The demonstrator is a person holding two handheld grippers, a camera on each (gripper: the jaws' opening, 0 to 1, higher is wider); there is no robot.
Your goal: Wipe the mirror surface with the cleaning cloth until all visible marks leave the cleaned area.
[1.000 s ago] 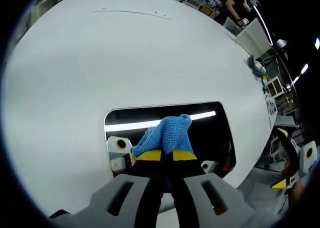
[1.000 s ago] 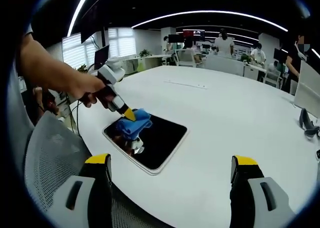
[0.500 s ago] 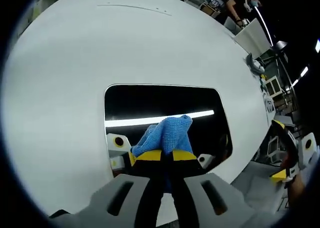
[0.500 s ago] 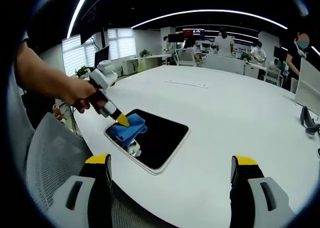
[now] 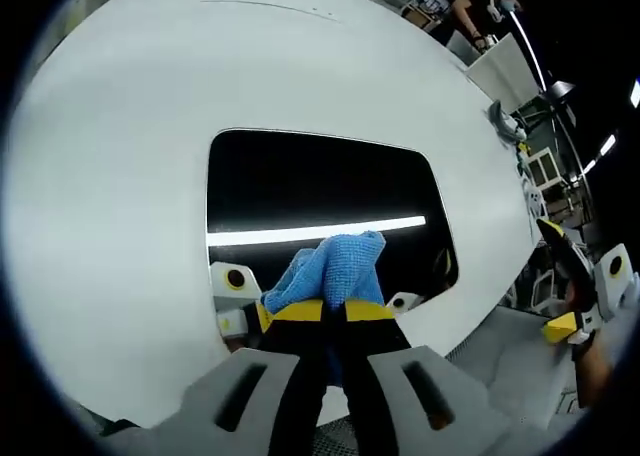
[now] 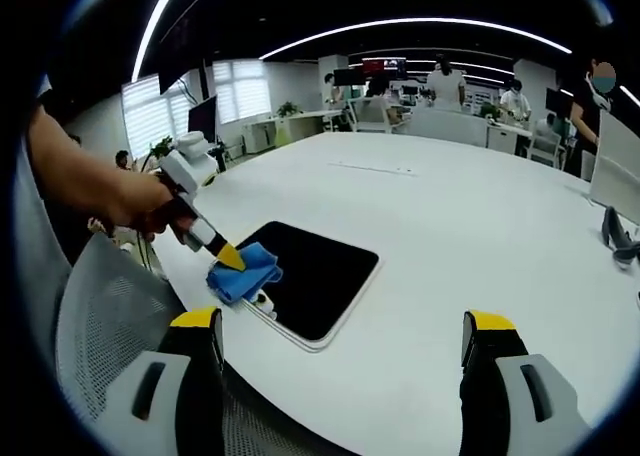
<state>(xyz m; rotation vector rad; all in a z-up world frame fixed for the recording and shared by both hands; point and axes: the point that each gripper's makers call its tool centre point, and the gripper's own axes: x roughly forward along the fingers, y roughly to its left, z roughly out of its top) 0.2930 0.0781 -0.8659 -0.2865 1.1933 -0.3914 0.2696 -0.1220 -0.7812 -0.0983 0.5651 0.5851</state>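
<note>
A dark rectangular mirror (image 5: 320,201) (image 6: 315,276) with rounded corners lies flat on the white table (image 5: 150,126) (image 6: 450,236). My left gripper (image 5: 333,311) (image 6: 228,258) is shut on a blue cleaning cloth (image 5: 335,266) (image 6: 243,272), pressed on the mirror's edge nearest the table's rim. A bright ceiling light strip reflects across the glass. My right gripper (image 6: 340,346) hangs open above the table's near edge, apart from the mirror, with nothing between its yellow-tipped fingers (image 6: 197,321). It also appears at the right of the left gripper view (image 5: 575,296).
A grey mesh chair (image 6: 100,326) stands just off the table edge beside the mirror. A black object (image 6: 615,241) lies at the table's far right. Desks, monitors and several people fill the office behind. Broad bare table stretches beyond the mirror.
My left gripper has dragged the cloth back across the mirror, from its middle toward the edge by the table rim. More of the glass now lies uncovered. The right gripper has held still.
</note>
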